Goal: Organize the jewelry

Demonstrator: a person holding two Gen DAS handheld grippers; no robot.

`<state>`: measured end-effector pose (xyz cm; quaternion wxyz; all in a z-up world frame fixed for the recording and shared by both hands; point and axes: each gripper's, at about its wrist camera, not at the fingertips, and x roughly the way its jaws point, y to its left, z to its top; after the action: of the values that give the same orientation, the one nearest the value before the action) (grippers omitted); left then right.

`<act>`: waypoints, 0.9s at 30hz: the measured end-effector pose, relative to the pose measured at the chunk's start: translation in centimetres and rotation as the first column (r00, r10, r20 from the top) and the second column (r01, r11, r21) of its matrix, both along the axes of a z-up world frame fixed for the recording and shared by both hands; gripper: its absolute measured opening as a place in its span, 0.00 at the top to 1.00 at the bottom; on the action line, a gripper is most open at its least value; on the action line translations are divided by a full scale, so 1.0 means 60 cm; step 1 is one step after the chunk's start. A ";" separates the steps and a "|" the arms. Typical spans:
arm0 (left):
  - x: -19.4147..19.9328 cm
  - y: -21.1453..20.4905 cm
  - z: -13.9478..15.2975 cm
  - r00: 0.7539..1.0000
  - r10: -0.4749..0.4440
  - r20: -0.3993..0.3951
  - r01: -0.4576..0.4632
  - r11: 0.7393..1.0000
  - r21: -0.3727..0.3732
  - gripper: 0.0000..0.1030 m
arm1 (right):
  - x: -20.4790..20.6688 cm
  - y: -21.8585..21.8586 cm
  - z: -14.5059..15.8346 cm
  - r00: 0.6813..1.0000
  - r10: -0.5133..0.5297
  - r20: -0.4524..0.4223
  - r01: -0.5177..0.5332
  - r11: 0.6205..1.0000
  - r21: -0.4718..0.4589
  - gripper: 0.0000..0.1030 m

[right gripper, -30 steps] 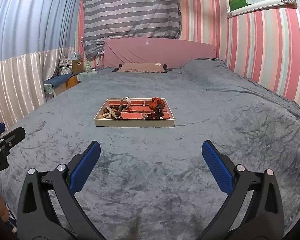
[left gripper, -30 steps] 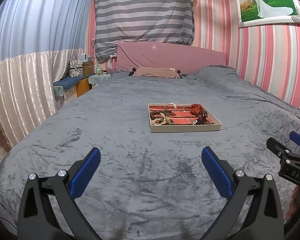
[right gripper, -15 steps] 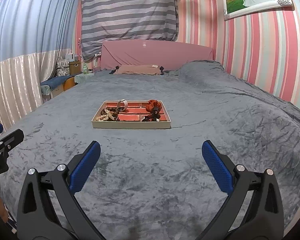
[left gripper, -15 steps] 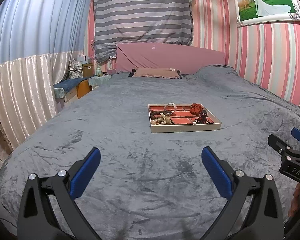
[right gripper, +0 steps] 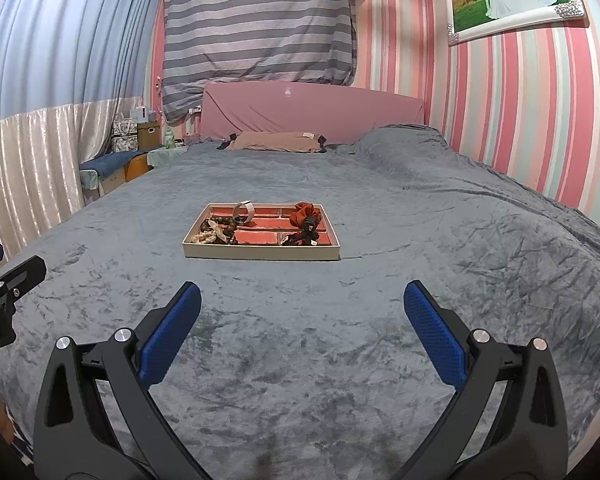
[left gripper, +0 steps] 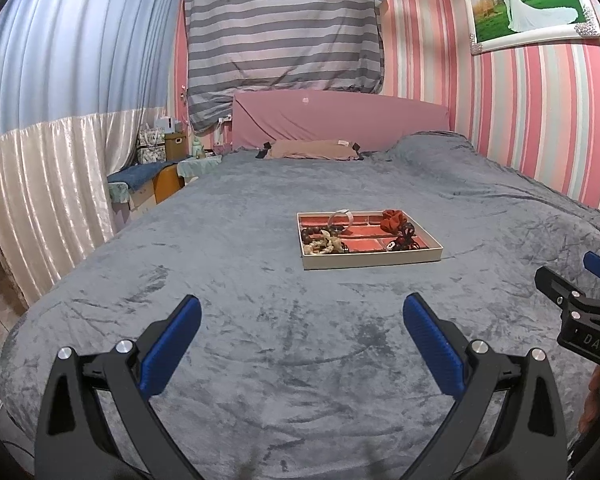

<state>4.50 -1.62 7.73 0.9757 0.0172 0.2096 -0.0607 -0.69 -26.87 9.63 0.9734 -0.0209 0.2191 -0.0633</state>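
Observation:
A beige jewelry tray (left gripper: 372, 261) (right gripper: 260, 255) with a red lining lies on the grey bedspread, well ahead of both grippers. In it are a red scrunchie (left gripper: 394, 220) (right gripper: 305, 213), a silver bangle (left gripper: 340, 218) (right gripper: 243, 213), dark wooden beads (left gripper: 312, 234) (right gripper: 220, 224), a pale shell bracelet (left gripper: 326, 246) (right gripper: 208, 237) and dark red pieces (left gripper: 402, 242) (right gripper: 300, 238). My left gripper (left gripper: 300, 316) is open and empty over the near bedspread. My right gripper (right gripper: 300, 304) is open and empty too; it shows in the left wrist view as the right gripper (left gripper: 580, 300) at the edge.
The grey bedspread (left gripper: 260, 320) covers a wide bed with a pink headboard (left gripper: 340, 120) and a tan pillow (left gripper: 312, 149). A bedside table with boxes (left gripper: 160, 152) stands left, by pale curtains (left gripper: 40, 200). Striped walls close the right side.
Both grippers have drifted slightly, so the tray sits a little differently in each view. Both stay open and empty; nothing in the tray has moved.

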 end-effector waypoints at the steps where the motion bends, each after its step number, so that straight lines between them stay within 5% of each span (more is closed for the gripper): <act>1: -0.001 0.000 0.001 1.000 0.001 0.005 -0.001 1.000 0.001 0.04 | 0.000 0.000 0.001 1.000 -0.001 -0.001 0.001 1.000 0.001 0.04; 27: -0.001 0.001 0.004 1.000 -0.014 0.007 0.014 1.000 0.006 0.04 | -0.001 -0.004 -0.005 1.000 -0.028 0.000 0.028 1.000 0.002 0.04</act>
<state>4.45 -1.58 7.96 0.9760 0.0217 0.2063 -0.0668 -0.74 -27.13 9.35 0.9725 -0.0171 0.2195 -0.0766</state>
